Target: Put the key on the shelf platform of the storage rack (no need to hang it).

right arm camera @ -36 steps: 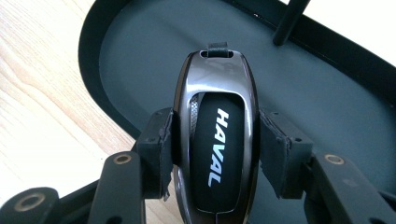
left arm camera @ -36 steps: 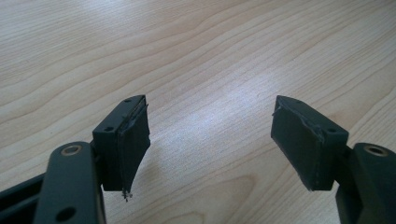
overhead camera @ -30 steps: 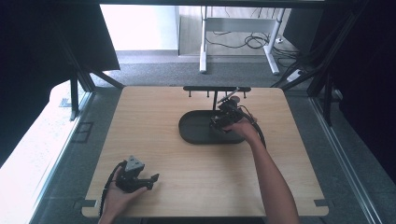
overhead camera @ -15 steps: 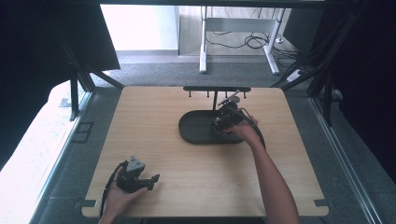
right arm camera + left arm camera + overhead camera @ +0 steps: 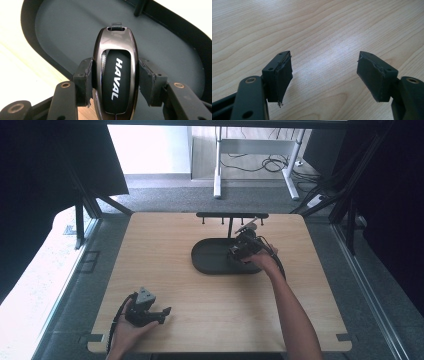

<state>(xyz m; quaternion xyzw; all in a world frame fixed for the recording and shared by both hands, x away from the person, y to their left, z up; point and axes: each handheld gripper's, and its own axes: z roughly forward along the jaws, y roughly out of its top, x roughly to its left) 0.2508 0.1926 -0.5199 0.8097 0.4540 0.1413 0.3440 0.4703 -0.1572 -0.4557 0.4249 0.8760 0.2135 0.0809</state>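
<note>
- Here, the right gripper (image 5: pixel 113 82) clamps a glossy Haval car key fob (image 5: pixel 114 75) between its two pads, one on each long side of the fob, and holds it above the dark oval tray (image 5: pixel 210 265).
- The tray sits toward the worktop's far edge, a little right of centre; a black key rack (image 5: pixel 231 215) with small hooks rises behind it on a post, and the right gripper (image 5: pixel 245 246) hovers over the tray's right half, just below the rack.
- The left gripper (image 5: pixel 159 312) lies idle near the worktop's near-left corner, its jaws (image 5: pixel 324 75) standing apart over bare wood, gripping nothing.
- The step in hand looks like carrying the fob between tray and rack; whether it is bound for a hook or the tray floor cannot be told.
- The next move likely calls for lining the fob's small top loop (image 5: pixel 116 26) up with a hook, or lowering it flat before the pads let go.
</note>
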